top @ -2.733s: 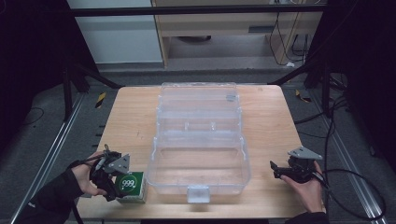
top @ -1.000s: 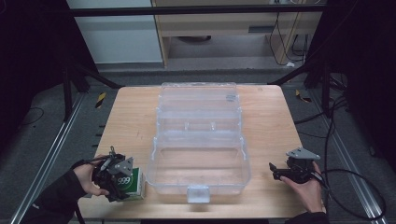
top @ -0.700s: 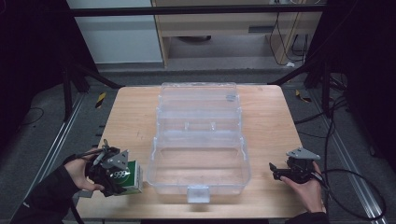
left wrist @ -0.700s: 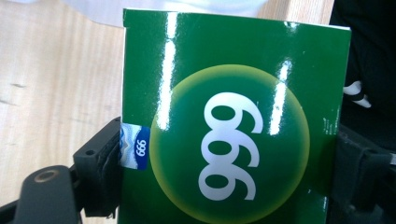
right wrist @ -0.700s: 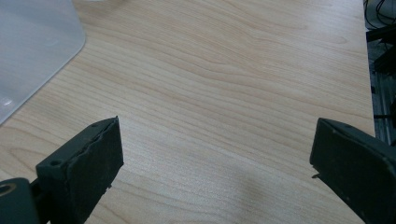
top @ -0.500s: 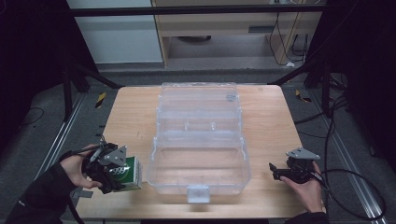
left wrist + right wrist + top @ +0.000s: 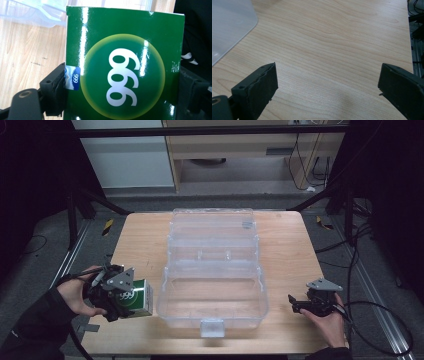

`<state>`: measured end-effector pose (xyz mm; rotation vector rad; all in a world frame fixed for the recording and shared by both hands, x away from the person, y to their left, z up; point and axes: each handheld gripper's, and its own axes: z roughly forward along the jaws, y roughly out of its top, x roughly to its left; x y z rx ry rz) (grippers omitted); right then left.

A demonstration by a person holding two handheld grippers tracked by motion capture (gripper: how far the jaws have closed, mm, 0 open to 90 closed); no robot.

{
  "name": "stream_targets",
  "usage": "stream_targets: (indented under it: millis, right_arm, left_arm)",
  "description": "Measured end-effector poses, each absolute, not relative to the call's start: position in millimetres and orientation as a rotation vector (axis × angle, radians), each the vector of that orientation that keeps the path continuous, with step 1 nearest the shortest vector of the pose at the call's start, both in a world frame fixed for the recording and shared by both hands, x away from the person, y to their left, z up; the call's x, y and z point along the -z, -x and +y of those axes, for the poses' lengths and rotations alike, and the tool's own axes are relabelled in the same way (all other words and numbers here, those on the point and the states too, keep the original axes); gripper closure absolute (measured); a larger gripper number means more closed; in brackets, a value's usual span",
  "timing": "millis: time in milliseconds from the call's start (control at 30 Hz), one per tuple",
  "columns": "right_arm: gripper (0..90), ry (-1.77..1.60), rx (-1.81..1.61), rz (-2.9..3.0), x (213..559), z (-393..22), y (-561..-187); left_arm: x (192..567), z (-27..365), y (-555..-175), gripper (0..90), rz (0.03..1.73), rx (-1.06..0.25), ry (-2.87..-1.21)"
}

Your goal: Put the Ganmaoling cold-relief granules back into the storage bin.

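A wooden table (image 7: pixel 290 245) is seen filling the middle of the high view, with an open clear plastic case (image 7: pixel 212 270) set at its centre. At lower left, a green box (image 7: pixel 140 297) marked 999 is clamped between the jaws of the left gripper (image 7: pixel 131 301), just beside the case's near left corner. At lower right, the right gripper (image 7: pixel 295 303) is held with its jaws wide apart over bare wood.
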<state>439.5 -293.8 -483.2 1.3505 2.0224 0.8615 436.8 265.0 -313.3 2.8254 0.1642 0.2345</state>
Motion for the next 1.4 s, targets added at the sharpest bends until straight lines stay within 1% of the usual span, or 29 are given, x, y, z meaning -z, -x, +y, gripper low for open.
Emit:
stream_targets:
  millis: [467, 600, 733, 767, 800, 967, 1033, 1067, 1133, 1167, 1400]
  right_arm:
    - [3.0, -1.351, -0.864, 2.025, 483.6, -293.6, -439.6]
    - [3.0, -1.353, -0.866, 2.027, 483.6, -293.6, -439.7]
    - [3.0, -1.351, -0.865, 2.028, 484.0, -293.6, -439.9]
    - [3.0, -1.351, -0.865, 2.029, 484.0, -293.6, -439.9]
    - [3.0, -1.352, -0.863, 2.03, 483.9, -293.8, -439.9]
    - [3.0, -1.35, -0.862, 2.033, 484.2, -293.6, -439.9]
    - [3.0, -1.348, -0.861, 2.032, 484.3, -293.6, -440.0]
    - [3.0, -1.349, -0.862, 2.033, 484.2, -293.6, -439.9]
    - [3.0, -1.35, -0.862, 2.033, 484.2, -293.6, -439.9]
    - [3.0, -1.349, -0.862, 2.034, 484.3, -293.6, -439.9]
    - [3.0, -1.352, -0.864, 2.035, 484.5, -293.3, -439.8]
  left_arm:
    - [301.5, 240.6, -444.8, 14.3, 0.125, -0.24, -2.805]
    - [299.5, 231.4, -449.2, 14.3, 0.112, -0.248, -2.823]
    - [297.8, 220.5, -453.2, 14.4, 0.075, -0.254, -2.817]
    - [297.6, 216.1, -456.3, 14.4, 0.021, -0.264, -2.803]
    - [297.1, 214.9, -455.2, 14.4, 0.05, -0.256, -2.816]
    - [299.7, 202.3, -460.3, 14.4, 0.037, -0.252, -2.816]
    - [301.1, 198.8, -460.7, 14.4, 0.068, -0.23, -2.826]
    - [301.8, 196.9, -462.9, 14.4, 0.043, -0.245, -2.813]
    - [303.2, 193.9, -462.9, 14.4, 0.07, -0.221, -2.818]
    - [304.5, 190.9, -465.8, 14.4, 0.031, -0.236, -2.803]
    - [311.4, 180.5, -468.9, 14.4, 0.014, -0.219, -2.807]
